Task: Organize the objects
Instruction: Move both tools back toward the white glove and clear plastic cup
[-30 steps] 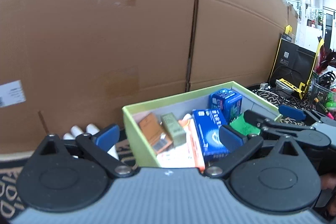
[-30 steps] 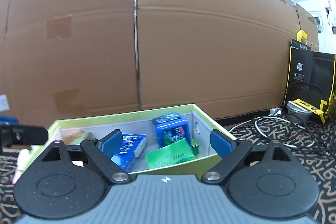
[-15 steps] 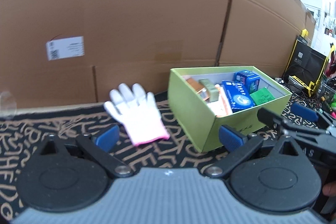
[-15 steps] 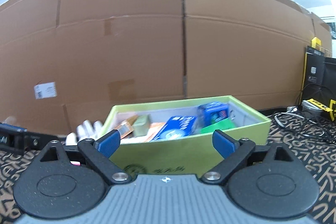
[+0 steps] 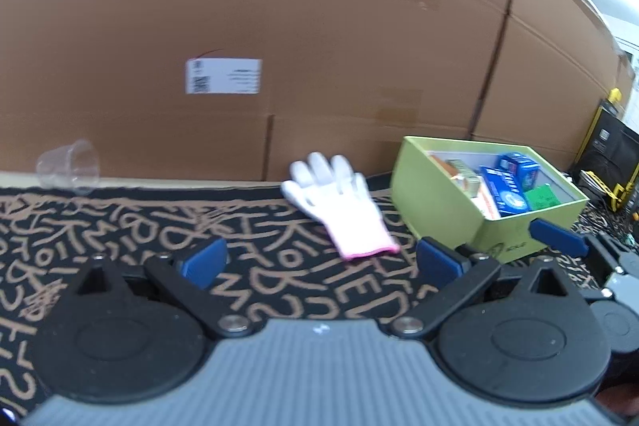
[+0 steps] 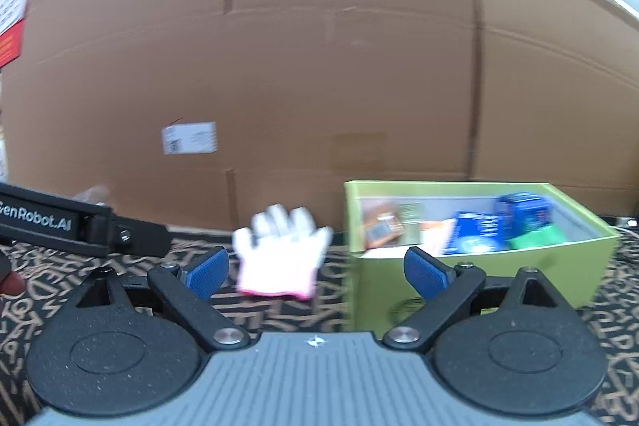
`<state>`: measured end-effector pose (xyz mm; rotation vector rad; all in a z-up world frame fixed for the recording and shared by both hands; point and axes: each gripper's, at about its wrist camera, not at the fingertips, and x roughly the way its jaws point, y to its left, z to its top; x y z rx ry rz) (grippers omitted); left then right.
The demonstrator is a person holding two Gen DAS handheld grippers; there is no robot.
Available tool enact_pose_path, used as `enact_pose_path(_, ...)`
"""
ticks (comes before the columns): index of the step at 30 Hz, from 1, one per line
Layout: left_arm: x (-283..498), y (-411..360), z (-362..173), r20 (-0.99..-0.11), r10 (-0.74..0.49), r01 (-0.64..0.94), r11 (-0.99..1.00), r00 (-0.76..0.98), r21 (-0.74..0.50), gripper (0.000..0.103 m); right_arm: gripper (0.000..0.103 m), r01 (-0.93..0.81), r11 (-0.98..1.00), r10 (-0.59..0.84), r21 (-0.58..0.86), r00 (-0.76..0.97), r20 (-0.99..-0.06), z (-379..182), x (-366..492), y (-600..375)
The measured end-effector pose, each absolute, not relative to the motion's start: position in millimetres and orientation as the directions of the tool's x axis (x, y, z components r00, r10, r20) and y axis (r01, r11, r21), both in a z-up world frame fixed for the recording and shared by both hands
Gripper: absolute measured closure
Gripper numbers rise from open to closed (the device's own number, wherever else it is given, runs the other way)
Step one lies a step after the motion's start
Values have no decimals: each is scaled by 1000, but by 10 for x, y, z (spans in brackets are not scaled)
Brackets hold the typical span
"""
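Both grippers, left gripper (image 5: 319,260) and right gripper (image 6: 315,272), gape wide and empty; white glove (image 5: 339,202) lies left of the green box (image 5: 435,210), probably next to be boxed.

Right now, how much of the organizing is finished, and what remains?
Several small cartons, blue and orange among them, already sit inside the green box. Nothing is in hand: the left gripper and right gripper are both open and empty. The white glove and a clear plastic cup are outside the box.
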<state>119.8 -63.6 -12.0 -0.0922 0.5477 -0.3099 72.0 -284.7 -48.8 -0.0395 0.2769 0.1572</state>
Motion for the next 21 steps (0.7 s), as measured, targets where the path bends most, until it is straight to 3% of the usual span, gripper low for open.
enact_pose_path(10,1357,-72,-204,-548,-238,191,971,802,-143,0,6,-229,972,188,-56,894,-407,-561,1143,-2273)
enact_pose_path(21,1836,934,-187,-588,-55,-7,995,807,-102,0,7,-151,987,108,-52,871,-479,-710,1690,-2113)
